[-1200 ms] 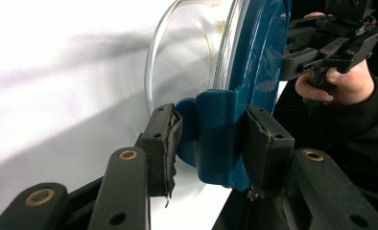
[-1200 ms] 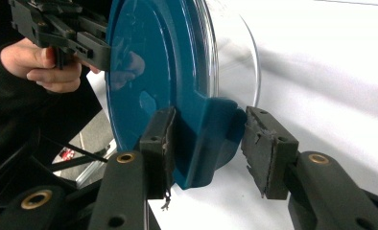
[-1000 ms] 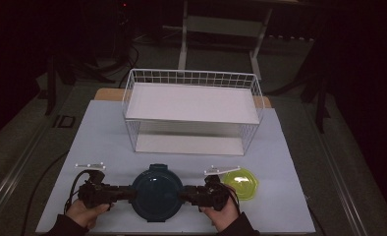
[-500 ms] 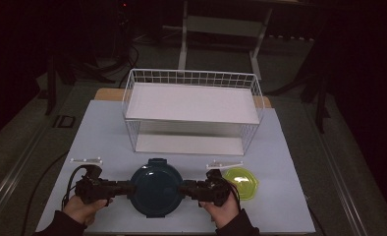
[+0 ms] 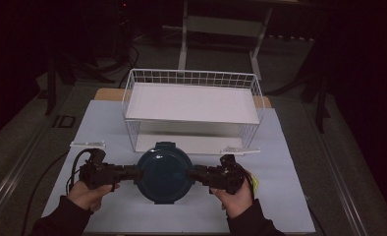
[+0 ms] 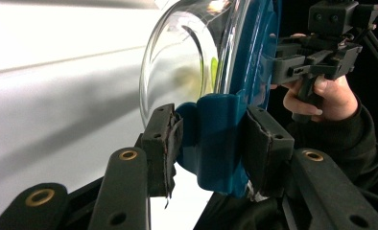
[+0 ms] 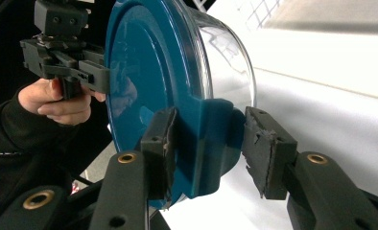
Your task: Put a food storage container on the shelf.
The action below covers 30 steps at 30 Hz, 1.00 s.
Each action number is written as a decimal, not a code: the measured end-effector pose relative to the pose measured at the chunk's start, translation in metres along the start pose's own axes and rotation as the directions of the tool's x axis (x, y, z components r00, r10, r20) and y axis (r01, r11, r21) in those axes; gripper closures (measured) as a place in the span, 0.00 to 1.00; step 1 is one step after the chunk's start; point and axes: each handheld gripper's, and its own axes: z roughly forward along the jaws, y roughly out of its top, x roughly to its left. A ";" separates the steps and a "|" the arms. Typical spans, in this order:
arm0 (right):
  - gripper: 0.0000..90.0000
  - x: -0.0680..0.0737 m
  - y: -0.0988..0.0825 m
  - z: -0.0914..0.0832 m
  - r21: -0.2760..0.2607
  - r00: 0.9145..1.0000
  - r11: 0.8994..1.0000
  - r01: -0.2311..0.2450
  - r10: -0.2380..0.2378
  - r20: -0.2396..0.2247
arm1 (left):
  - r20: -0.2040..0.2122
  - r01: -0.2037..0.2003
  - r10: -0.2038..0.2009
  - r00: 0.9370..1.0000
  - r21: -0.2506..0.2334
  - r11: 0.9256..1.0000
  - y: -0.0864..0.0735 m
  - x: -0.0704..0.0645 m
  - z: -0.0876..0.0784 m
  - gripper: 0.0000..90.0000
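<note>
A round clear container with a dark blue lid (image 5: 163,172) hangs above the table's near edge, lid up, carried between both grippers. My left gripper (image 5: 135,173) grips its left side. In the left gripper view its pads (image 6: 164,143) squeeze the lid's blue side clip (image 6: 216,143). My right gripper (image 5: 192,173) holds the opposite side. The right gripper view shows its jaws (image 7: 208,148) clamped around the other blue clip (image 7: 211,139), below the lid's broad top (image 7: 144,81). Each hand wraps its gripper from below.
A white two-tier wire rack (image 5: 191,103) stands just beyond the container, mid-table. A sliver of a yellow object (image 5: 254,183) peeks out beside the right hand. The white table mat (image 5: 290,162) has bare room left and right of the rack. Dark floor and stand legs surround the table.
Both hands have risen together with the container, which now sits higher in the high view and closer to the rack's front. The yellow object is now mostly hidden behind the right hand.
</note>
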 end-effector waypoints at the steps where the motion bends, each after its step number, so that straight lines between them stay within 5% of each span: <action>1: 0.63 0.000 0.003 -0.003 -0.005 1.000 1.000 -0.003 0.003 -0.002 | 0.004 -0.004 0.004 1.000 0.002 1.000 0.004 -0.002 0.001 0.64; 21: 0.63 -0.004 0.075 -0.056 -0.123 1.000 0.992 0.011 -0.012 -0.010 | 0.021 -0.112 0.113 0.993 -0.036 0.993 0.099 -0.041 0.010 0.64; 30: 0.63 -0.009 0.125 -0.073 -0.162 1.000 0.986 0.024 -0.025 -0.005 | 0.025 -0.138 0.141 0.990 -0.087 0.987 0.148 -0.048 0.011 0.64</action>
